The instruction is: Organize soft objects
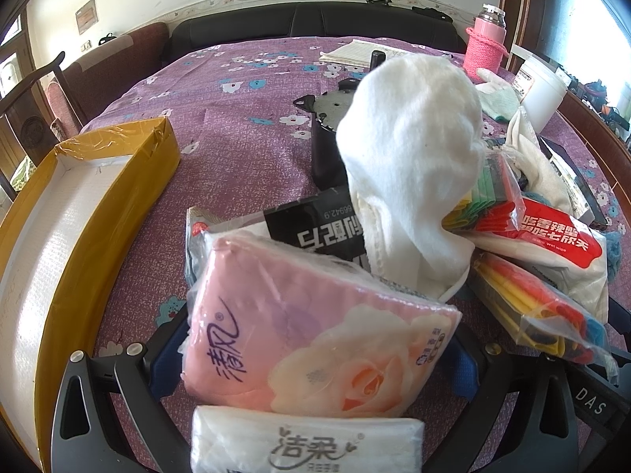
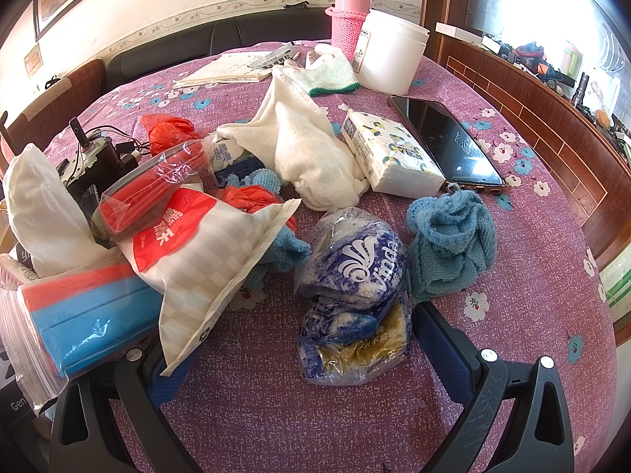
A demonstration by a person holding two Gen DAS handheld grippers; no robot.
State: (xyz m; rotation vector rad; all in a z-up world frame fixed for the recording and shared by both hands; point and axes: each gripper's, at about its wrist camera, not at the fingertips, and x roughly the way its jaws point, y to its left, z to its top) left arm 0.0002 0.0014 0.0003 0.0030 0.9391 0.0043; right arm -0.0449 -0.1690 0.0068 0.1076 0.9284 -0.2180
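In the left wrist view my left gripper [image 1: 315, 339] has its jaws wide, with a pink rose-print tissue pack [image 1: 311, 327] lying between them; whether they press it I cannot tell. A white tissue pack [image 1: 307, 447] lies nearer the camera. A white cloth [image 1: 410, 146] stands behind. The yellow box [image 1: 59, 213] lies open at the left. In the right wrist view my right gripper [image 2: 307, 358] is open around a blue-and-white plastic-wrapped pack [image 2: 351, 276] on the table. A blue cloth [image 2: 453, 236] lies to its right.
A red-and-white wipes bag [image 2: 197, 256], bagged coloured cloths [image 2: 86, 315], a white towel [image 2: 307, 149], a patterned tissue pack [image 2: 390, 153], a phone [image 2: 449, 138], a glove [image 2: 335, 71], a pink flask [image 2: 351, 12], a white tub [image 2: 390, 51] and a black motor [image 1: 327, 130] crowd the purple tablecloth.
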